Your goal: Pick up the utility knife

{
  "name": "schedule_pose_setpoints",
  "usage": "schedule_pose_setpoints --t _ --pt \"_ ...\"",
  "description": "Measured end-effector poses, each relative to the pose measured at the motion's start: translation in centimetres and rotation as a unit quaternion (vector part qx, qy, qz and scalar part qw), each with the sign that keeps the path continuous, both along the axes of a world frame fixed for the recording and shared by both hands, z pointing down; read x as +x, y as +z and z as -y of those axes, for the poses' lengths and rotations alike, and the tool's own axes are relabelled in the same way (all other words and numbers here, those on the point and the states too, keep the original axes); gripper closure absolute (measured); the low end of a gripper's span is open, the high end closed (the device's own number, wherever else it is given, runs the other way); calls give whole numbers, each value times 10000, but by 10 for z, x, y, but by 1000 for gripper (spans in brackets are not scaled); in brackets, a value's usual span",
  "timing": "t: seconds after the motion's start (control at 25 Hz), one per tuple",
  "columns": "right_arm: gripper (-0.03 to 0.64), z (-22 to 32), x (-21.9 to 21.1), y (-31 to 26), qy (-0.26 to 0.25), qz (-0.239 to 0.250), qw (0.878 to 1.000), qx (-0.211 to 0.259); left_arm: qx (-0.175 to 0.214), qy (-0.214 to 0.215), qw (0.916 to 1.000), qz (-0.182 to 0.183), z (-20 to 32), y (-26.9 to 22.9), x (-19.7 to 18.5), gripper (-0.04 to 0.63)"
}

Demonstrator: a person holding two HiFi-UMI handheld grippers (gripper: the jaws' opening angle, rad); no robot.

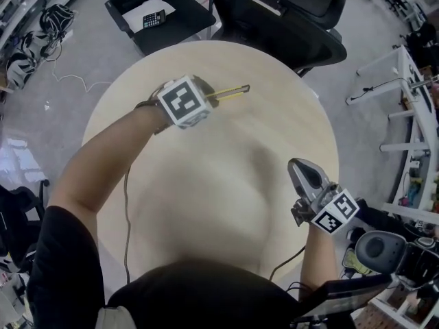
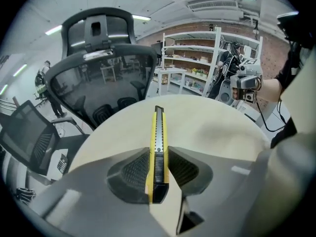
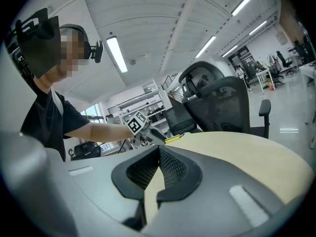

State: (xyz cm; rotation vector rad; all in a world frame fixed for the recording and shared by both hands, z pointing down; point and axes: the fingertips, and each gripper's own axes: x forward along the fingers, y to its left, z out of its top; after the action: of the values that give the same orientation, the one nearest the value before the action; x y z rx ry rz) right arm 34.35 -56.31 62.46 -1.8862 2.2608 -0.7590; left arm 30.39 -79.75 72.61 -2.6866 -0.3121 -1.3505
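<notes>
A yellow utility knife with a black slider stands clamped between the pads of my left gripper; its front end sticks out past the jaws, above the round table. In the head view the knife points right from the left gripper over the table's far part. From the right gripper view the knife shows small at the far left gripper. My right gripper is shut with nothing in it and hangs over the table's right edge.
The round pale wooden table is bare. Black office chairs stand at its far side, one seat holding a calculator. White shelving and desks stand beyond. A cable trails from my left arm.
</notes>
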Motion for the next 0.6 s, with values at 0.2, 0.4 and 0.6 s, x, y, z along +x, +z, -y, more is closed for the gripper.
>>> schedule_pose_setpoints --t 0.2,0.4,0.6 --pt "601 -5 -15 -38 -47 -169 9998 119 -57 -322 9992 -236 10 -57 -33 482" --pt "601 -13 -49 -78 -99 -287 9993 232 162 -569 9964 -602 10 -133 -90 482" --pt "601 -20 -87 -110 -172 -483 9982 322 320 -957 9903 -953 10 -194 -166 481"
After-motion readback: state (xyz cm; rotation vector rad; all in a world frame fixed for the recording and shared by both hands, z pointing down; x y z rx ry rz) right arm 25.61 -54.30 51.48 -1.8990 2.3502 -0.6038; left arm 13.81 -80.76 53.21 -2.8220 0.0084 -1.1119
